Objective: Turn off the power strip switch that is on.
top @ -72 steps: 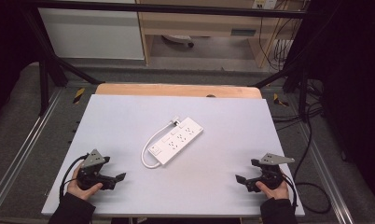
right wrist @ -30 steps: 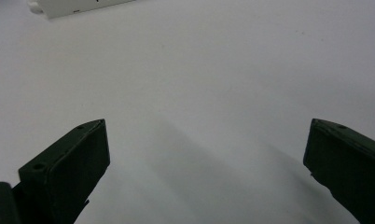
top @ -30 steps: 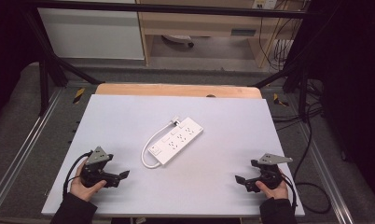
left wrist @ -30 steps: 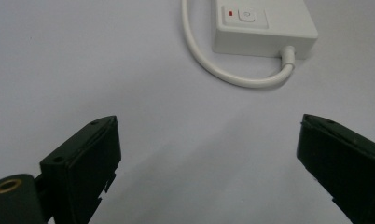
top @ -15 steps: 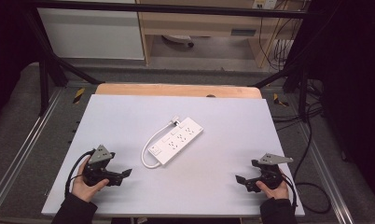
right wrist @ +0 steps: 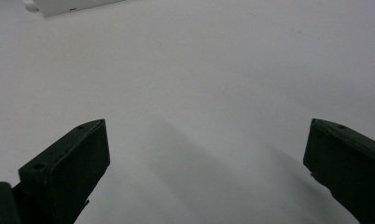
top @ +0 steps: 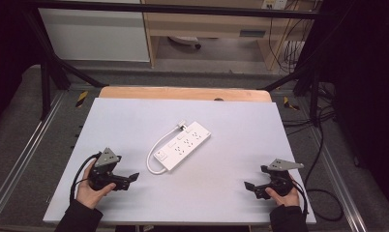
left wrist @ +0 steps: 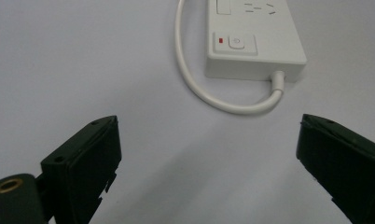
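White power strip (top: 183, 144) sitting mid-bench (top: 231, 121), diagonal. Left claw (top: 129, 178) released, near its looping cord (left wrist: 209, 95); red light by the switch (left wrist: 237, 42) visible from the left gripper view. Right claw (top: 250, 187) spread too, well apart.

Looks like a lab test rig. White table (top: 231, 121) sits inside a black metal frame (top: 47, 72), with loose cables (top: 323, 140) on grey carpet (top: 18, 140) and plain wooden benches (top: 207, 24) behind.

Black hand-held grippers (top: 130, 179), dark sleeves (top: 76, 218)
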`<state>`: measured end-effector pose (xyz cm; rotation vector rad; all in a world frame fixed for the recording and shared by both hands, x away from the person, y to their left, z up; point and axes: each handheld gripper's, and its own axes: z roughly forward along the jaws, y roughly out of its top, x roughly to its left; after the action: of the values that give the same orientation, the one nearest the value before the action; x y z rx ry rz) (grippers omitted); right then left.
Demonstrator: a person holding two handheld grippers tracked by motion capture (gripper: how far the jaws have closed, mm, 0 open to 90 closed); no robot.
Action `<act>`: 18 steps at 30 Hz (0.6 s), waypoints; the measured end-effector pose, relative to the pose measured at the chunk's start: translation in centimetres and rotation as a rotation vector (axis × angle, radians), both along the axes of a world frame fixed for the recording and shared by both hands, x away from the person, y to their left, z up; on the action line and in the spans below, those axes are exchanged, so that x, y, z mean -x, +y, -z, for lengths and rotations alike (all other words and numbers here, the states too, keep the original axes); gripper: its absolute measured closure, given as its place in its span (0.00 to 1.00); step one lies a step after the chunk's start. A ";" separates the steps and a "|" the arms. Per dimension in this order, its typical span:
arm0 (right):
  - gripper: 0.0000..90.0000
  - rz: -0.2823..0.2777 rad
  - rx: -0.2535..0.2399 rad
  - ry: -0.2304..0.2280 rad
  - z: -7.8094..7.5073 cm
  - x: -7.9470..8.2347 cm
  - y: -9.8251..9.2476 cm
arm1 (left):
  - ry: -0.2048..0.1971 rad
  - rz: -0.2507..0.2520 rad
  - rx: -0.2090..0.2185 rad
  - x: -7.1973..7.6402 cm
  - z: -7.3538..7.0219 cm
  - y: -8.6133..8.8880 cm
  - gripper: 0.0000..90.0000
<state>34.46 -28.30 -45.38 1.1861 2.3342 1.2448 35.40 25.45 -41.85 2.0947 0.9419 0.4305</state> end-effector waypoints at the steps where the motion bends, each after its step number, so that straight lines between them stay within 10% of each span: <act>1: 0.01 0.000 0.001 -0.001 0.0 0.0 0.0 | -0.001 0.000 0.000 0.0 -0.1 0.0 0.07; 18: 0.01 -0.001 0.006 -0.001 0.1 0.0 0.1 | -0.018 0.005 -0.001 -0.4 -1.0 -0.6 0.07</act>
<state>34.45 -28.23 -45.43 1.1817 2.3366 1.2379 35.83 24.88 -40.80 2.0900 0.9266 0.4460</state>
